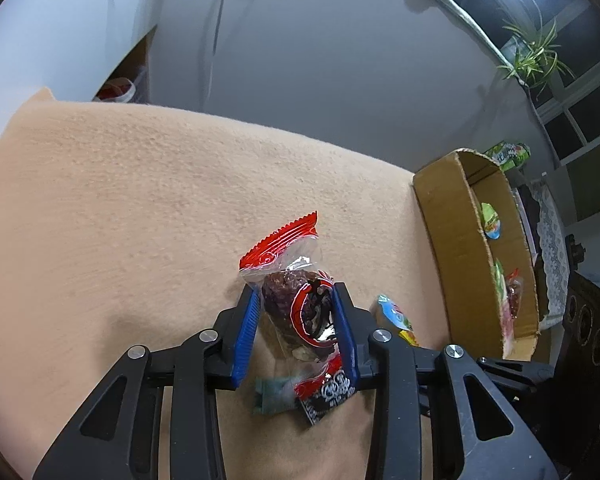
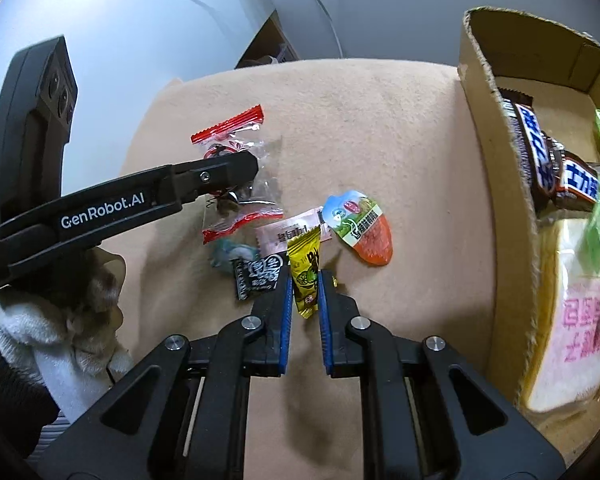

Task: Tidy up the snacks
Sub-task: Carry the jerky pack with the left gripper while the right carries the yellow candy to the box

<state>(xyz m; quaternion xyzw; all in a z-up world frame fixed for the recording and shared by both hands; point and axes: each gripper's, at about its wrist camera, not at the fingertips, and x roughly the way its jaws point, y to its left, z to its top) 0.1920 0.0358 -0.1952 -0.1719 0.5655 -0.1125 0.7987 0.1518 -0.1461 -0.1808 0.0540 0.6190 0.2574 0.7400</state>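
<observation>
Near the counter's right edge sits the cardboard box (image 2: 496,184), already holding chocolate bars (image 2: 540,156) and a bread pack (image 2: 572,320). Left hand-held gripper (image 1: 296,312) is clamped on the clear red-ended snack bag (image 1: 288,276), pads pinching its bulging middle. Right hand-held gripper (image 2: 305,292) has its pads closed in on the yellow lemon candy (image 2: 305,272), looks gripped (contact on both sides, can't confirm lift). Loose pile mid-counter: black sachet (image 2: 256,274), teal wrapper (image 2: 228,254), pink packet (image 2: 290,230), strawberry-shaped pack (image 2: 360,230).

Risks, as judged: clear bag is slippery film and held off-centre, so it could rotate or slide out in transit; yellow candy overlaps the pink packet and touches the black sachet, so lifting could drag neighbours along.

Right wrist view shows the whole pile and the box contents; left wrist view hides most of the pile behind its jaws but shows the bag's grip close up.
</observation>
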